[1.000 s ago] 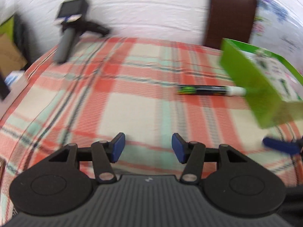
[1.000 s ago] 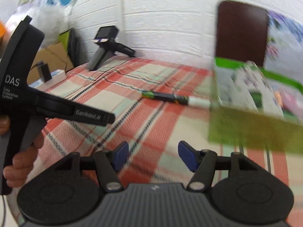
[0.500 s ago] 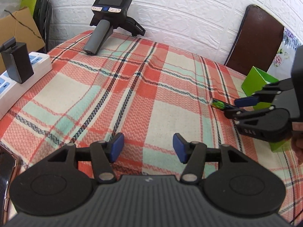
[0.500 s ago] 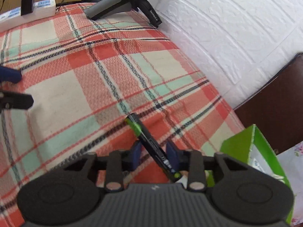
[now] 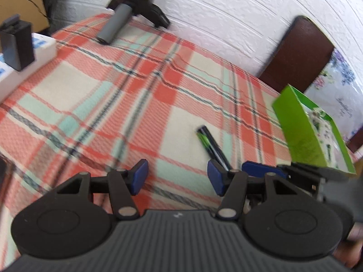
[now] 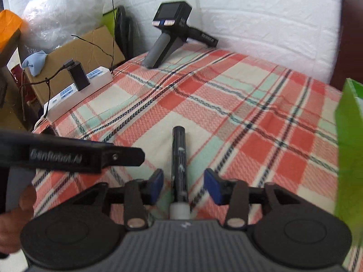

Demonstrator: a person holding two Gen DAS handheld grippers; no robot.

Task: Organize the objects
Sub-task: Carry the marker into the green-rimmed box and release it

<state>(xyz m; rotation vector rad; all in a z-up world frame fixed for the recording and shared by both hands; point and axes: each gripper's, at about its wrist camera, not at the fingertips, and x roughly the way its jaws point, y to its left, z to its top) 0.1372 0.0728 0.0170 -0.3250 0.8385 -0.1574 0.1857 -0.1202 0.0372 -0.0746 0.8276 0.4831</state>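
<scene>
The marker (image 6: 180,165) is seen lying on the plaid cloth (image 6: 226,113) between the pads of the right gripper (image 6: 183,185), whose jaws have just been opening and are not touching it (white cap nearest the camera). The left gripper (image 5: 177,176) is held released over bare cloth, and the green box (image 5: 304,133) stands to the right of the marker.

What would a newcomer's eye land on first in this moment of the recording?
First, the red, cream and mint plaid cloth filling both views, with a black marker lying on it between the open fingers of the right gripper, untouched by the pads, whose jaws have just been opening. Next, the bright green box at the cloth's right edge, and a spare handheld gripper parked by the white wall.
</scene>
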